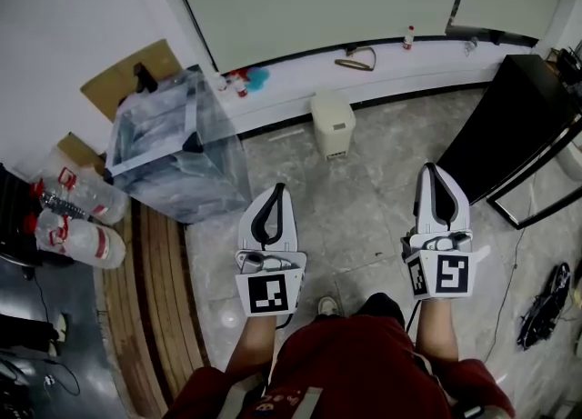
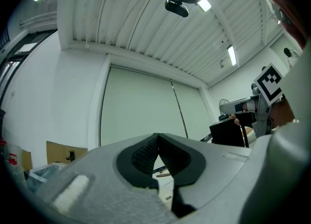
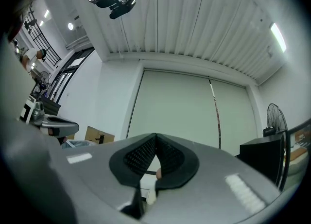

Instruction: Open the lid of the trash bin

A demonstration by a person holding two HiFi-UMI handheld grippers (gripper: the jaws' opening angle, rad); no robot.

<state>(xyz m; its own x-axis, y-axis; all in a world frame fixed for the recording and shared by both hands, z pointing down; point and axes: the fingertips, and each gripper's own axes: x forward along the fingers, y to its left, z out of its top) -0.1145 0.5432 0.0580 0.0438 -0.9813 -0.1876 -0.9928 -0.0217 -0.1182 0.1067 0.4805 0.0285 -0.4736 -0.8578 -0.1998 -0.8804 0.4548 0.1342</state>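
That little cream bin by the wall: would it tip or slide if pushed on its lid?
The trash bin looks small and plastic, so probably light and stiff. On the smooth floor a sideways push would likely slide it. It stands taller than wide, so a push near the top might tip it.

Left gripper (image 1: 278, 190) closed (empty), right gripper (image 1: 430, 173) closed

Looks like a bare lab or workshop room: grey stone-tile floor (image 1: 382, 217), slatted ceiling (image 3: 194, 28) with strip lights (image 3: 278, 36), cardboard box (image 1: 127, 81) against white wall (image 1: 64, 35), loose cables (image 1: 546, 304) on floor, standing fan (image 3: 273, 117).
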